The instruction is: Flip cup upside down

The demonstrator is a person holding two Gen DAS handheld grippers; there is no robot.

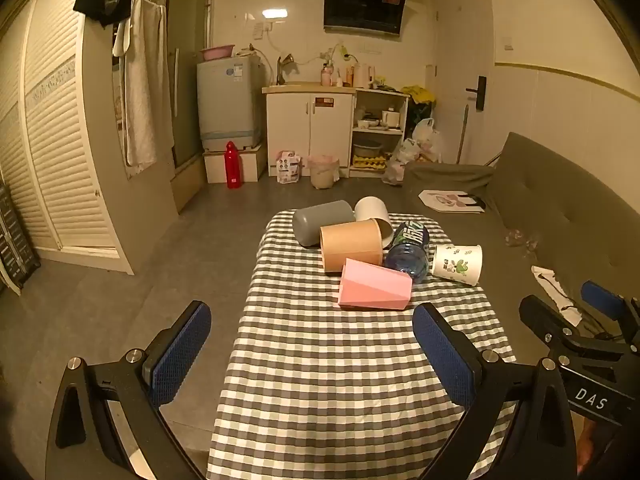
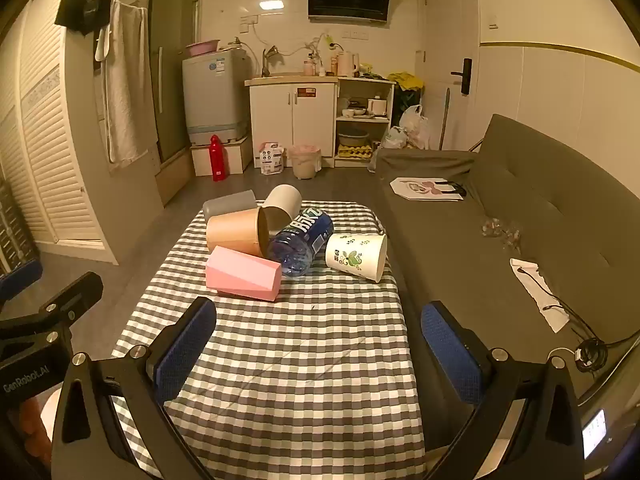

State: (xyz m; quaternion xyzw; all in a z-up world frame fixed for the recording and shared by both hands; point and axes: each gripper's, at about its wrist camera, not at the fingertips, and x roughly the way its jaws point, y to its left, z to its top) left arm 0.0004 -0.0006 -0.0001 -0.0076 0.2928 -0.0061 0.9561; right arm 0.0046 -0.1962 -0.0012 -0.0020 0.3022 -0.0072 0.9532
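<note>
Several cups lie on their sides at the far end of a checked table (image 1: 320,380) (image 2: 304,360): a pink faceted cup (image 1: 374,286) (image 2: 242,274), a tan cup (image 1: 352,246) (image 2: 236,230), a grey cup (image 1: 320,220) (image 2: 228,202), a white cup (image 1: 374,212) (image 2: 282,202) and a white printed cup (image 1: 458,264) (image 2: 356,256). My left gripper (image 1: 312,344) is open and empty above the near table. My right gripper (image 2: 320,340) is open and empty, also short of the cups; it shows at the right of the left wrist view (image 1: 576,312).
A blue water bottle (image 1: 410,250) (image 2: 302,240) lies among the cups. A grey sofa (image 1: 560,220) (image 2: 520,220) runs along the table's right side. Kitchen cabinets (image 1: 312,120), a washing machine (image 1: 228,100) and a bin (image 1: 322,170) stand at the back.
</note>
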